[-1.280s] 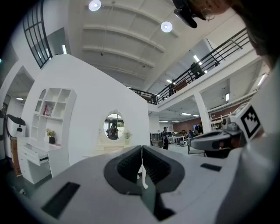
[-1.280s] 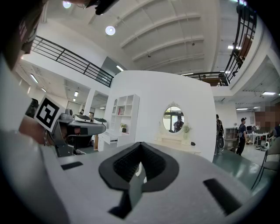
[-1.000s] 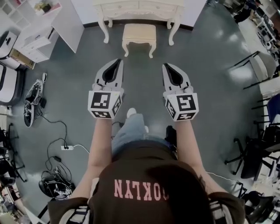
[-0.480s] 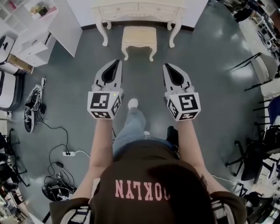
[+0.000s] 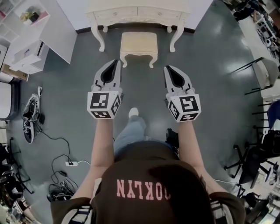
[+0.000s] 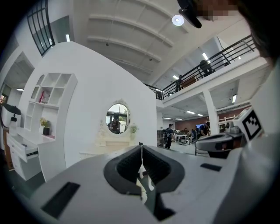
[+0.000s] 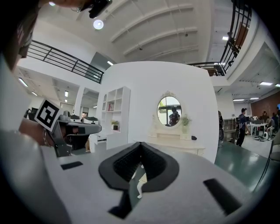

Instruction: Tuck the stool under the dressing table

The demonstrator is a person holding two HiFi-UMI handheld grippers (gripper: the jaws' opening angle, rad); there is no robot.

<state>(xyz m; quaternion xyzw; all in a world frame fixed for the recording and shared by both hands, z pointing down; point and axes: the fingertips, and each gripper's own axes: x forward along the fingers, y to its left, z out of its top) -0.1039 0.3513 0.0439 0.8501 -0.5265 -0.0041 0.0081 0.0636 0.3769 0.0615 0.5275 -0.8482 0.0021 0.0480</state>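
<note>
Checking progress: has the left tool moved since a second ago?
Yes: the left tool has advanced toward the stool, its tip now level with the stool's front legs.

White shelf unit (image 5: pixel 26 43), black cables (image 5: pixel 59 142) and power strip (image 5: pixel 70 163) on grey floor (image 5: pixel 210 65), black chairs (image 5: pixel 251 162)

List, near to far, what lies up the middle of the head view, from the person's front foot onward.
Near to far: white shoe → cream cushioned stool with curved legs → cream dressing table with drawers.
</note>
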